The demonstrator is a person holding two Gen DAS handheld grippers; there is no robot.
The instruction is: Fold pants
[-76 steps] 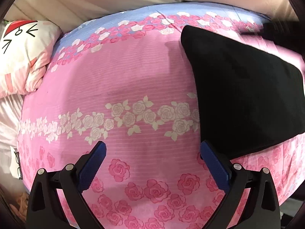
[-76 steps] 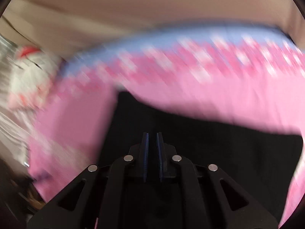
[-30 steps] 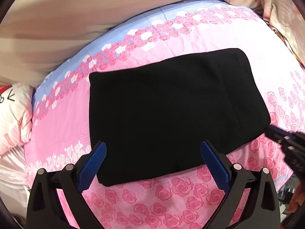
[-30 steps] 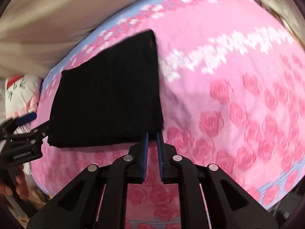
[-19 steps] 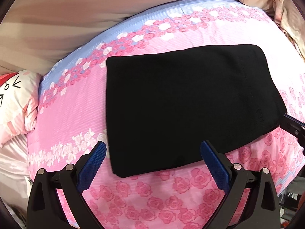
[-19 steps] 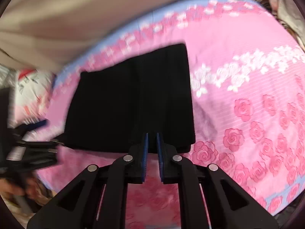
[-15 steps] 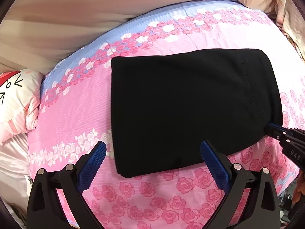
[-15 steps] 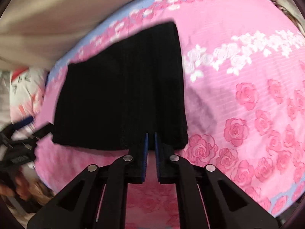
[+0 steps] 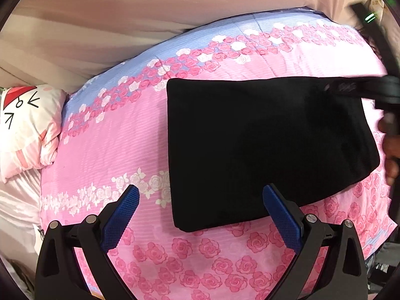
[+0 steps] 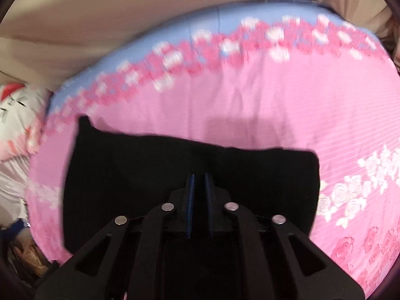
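Note:
The black pants point(image 9: 262, 145) lie folded into a flat rectangle on the pink rose-print bedcover point(image 9: 112, 150). My left gripper point(image 9: 200, 212) is open and empty, held above the near left corner of the pants. My right gripper point(image 10: 198, 192) is shut with nothing seen between its fingers; it hovers over the pants point(image 10: 150, 170) near their far edge. In the left wrist view the right gripper point(image 9: 362, 90) shows as a blurred dark shape over the far right corner of the pants.
A white cartoon-print pillow point(image 9: 22, 127) lies at the left end of the bed. A beige curtain point(image 9: 125, 25) hangs behind the bed. The bed's near edge point(image 9: 370, 245) drops off at the lower right.
My right gripper moved from the near right edge of the pants up over their far part. My left gripper shifted left, so the pants now sit further right in its view.

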